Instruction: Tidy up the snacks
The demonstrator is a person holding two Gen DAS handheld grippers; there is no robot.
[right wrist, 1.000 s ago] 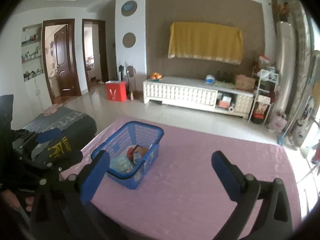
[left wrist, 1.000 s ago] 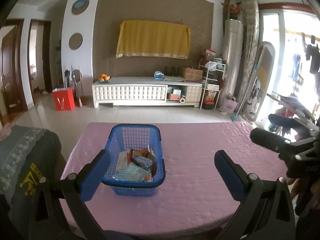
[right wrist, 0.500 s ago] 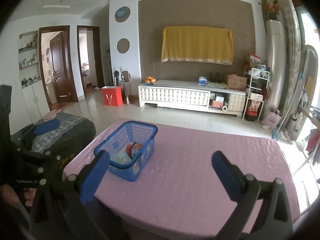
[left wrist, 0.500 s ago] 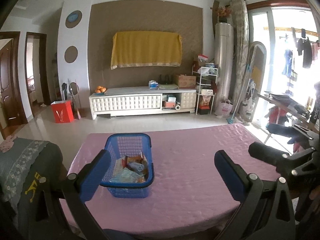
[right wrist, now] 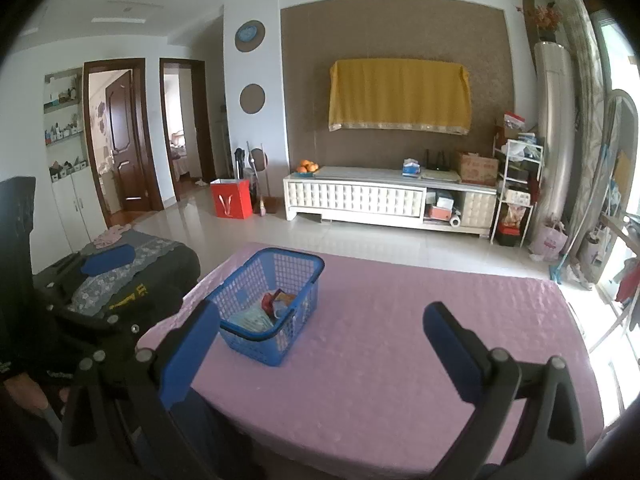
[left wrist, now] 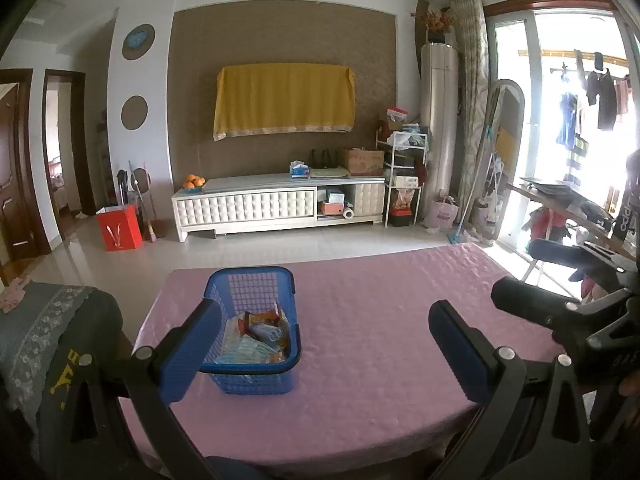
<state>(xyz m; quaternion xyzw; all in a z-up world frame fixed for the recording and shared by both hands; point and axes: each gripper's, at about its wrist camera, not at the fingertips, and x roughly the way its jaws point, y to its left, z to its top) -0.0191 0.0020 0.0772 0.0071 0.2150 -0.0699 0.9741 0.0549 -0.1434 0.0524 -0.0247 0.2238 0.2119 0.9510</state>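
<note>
- Left side of the table point(left wrist: 380, 400): a blue plastic basket point(left wrist: 251, 376) standing upright on the pink quilted cover, well in from the near edge.
- Inside the basket: snack packets point(left wrist: 260, 334) heaped together, among them a pale blue wrapper, an orange one and a red one; exact kinds too small to tell, perhaps also a clear bottle or cup.
- Around the basket: bare pink cover only, no loose snack anywhere on the table in either view.
- Judged from this: gathering apparently finished, all visible snacks already in the basket; little or nothing left, unless some sorting inside the basket.
- Left gripper point(left wrist: 324, 344): blue pads wide apart, nothing between them, held above the near edge of the table, its left finger overlapping the basket's near left corner in the picture only, not touching it.
- Right gripper point(right wrist: 320, 344): also spread wide and empty, over the near part of the table, the basket point(right wrist: 268, 304) ahead and to its left.
- Compared with a second ago, left wrist view: basket smaller and farther off, more of the wall and ceiling visible, so pulled back and tipped up.
- Same in the right wrist view: basket farther away, more floor and the TV cabinet point(right wrist: 388, 200) in view, so drawn back too.
- Basket and its contents unchanged in place; both claws as open as before.
</note>
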